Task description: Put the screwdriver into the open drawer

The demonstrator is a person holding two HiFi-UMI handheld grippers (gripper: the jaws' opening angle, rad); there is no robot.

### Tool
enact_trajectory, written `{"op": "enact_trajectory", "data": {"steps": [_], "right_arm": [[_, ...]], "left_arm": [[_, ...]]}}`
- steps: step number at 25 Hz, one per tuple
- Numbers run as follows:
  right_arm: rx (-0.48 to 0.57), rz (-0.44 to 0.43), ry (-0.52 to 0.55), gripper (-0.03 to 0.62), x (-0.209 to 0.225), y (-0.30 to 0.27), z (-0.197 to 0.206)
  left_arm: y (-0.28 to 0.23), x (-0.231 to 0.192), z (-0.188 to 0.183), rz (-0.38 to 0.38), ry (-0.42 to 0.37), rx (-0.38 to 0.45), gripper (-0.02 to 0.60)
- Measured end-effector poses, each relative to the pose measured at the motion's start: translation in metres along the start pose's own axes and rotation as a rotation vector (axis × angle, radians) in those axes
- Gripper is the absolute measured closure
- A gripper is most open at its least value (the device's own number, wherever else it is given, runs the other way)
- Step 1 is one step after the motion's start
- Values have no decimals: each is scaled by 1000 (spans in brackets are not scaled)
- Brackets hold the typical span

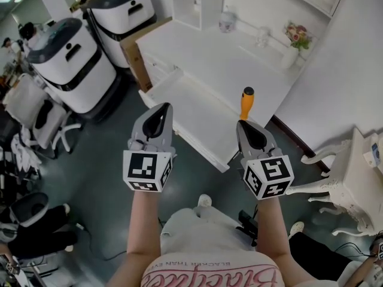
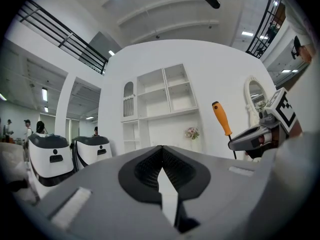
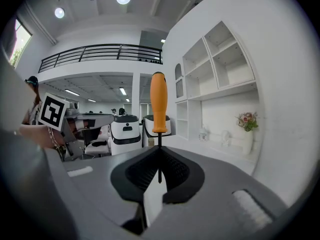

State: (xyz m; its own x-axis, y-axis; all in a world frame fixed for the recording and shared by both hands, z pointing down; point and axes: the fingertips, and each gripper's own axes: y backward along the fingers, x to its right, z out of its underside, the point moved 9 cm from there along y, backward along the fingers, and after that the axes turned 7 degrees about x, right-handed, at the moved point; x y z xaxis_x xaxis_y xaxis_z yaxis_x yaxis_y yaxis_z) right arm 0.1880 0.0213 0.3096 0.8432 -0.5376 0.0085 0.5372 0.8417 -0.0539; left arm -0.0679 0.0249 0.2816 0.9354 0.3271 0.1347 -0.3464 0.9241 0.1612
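The screwdriver (image 3: pixel 158 104) — orange plastic handle with a black cap, thin dark metal shaft — stands upright with its handle uppermost, clamped by the shaft between the jaws of the right gripper (image 1: pixel 242 124). Those grey jaws with black ribbed pads are closed almost fully. The pads press on the shaft just below the handle, and the tip of the shaft shows in the narrow gap behind them.

In the head view the handle shows over the far right end of the open white drawer (image 1: pixel 191 115), close to the edge of the white worktop (image 1: pixel 203 52) from which the drawer is pulled out. It is held in the air, not lying in the drawer.

The left gripper (image 1: pixel 166 108) is beside the right one, apart from it, over the left part of the drawer. Its jaws are closed tip to tip with nothing between them.

At the back of the worktop stand a white vase (image 1: pixel 291 55) of pink flowers and a white open shelf unit (image 1: pixel 188 5). To the left, on the dark floor (image 1: pixel 108 160), two rounded white-and-black machines (image 1: pixel 72 64) stand side by side. At the right edge is a white carved side table (image 1: pixel 347 184).
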Motion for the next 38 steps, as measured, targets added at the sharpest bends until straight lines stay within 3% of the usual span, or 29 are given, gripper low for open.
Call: {"op": "enact_trajectory", "data": {"steps": [13, 24, 38], "right_arm": [[-62, -50, -27, 583, 26, -38, 22], [-146, -47, -54, 583, 33, -88, 42], [-324, -21, -108, 583, 44, -168, 96]], "left_arm": [[-30, -8, 14, -36, -2, -39, 565], [-65, -41, 36, -43, 33, -58, 565], [-120, -83, 80, 19, 73, -128, 565]]}}
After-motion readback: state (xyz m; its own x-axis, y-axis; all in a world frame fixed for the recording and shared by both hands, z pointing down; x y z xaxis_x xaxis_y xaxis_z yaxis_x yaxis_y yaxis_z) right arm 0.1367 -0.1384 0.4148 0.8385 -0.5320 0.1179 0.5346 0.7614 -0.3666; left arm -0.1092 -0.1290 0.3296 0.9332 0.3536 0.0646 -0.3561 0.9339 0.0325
